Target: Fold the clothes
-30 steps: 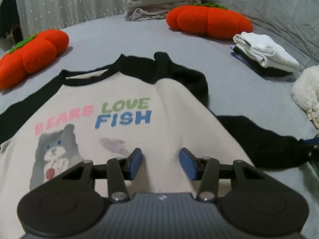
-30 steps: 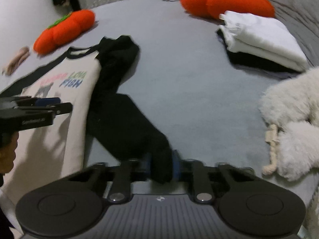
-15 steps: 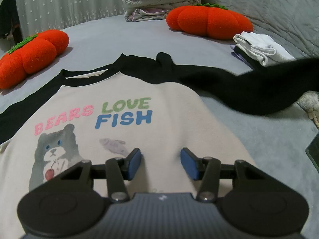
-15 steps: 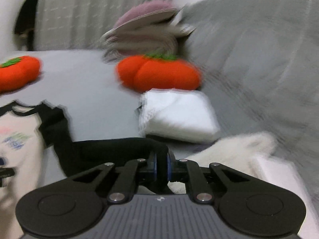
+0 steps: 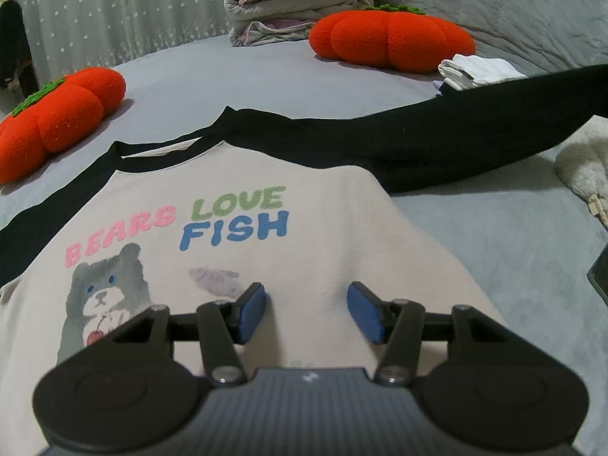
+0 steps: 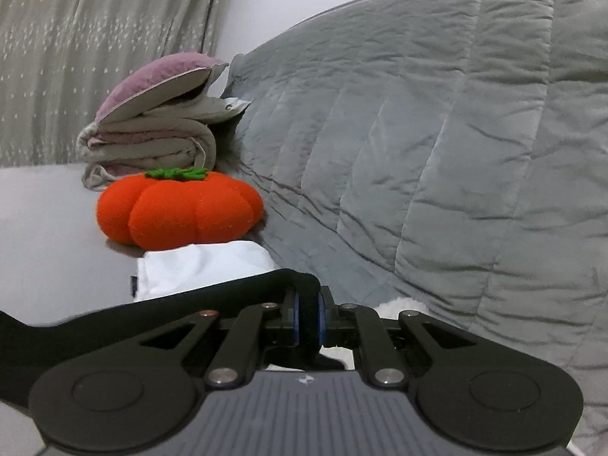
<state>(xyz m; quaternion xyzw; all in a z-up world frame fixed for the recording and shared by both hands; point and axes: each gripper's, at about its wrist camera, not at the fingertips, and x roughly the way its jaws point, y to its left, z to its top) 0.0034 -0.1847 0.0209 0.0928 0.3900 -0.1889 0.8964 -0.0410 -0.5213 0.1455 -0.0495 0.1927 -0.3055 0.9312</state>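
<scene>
Right gripper (image 6: 307, 321) clenched on the shirt's (image 5: 266, 273) black sleeve (image 5: 456, 129), left gripper (image 5: 306, 309) released, its jaws just widened; next, probably fold the sleeve across.

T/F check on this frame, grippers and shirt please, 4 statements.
1. The right gripper is clamped on the black sleeve. True.
2. The left gripper grips the shirt hem. False: its jaws stand apart over the shirt's front with nothing pinched; they have just been opening.
3. The print on the shirt reads BEARS LOVE HONEY. False: it reads BEARS LOVE FISH.
4. A folded white garment lies in front of an orange pumpkin cushion. True.
</scene>
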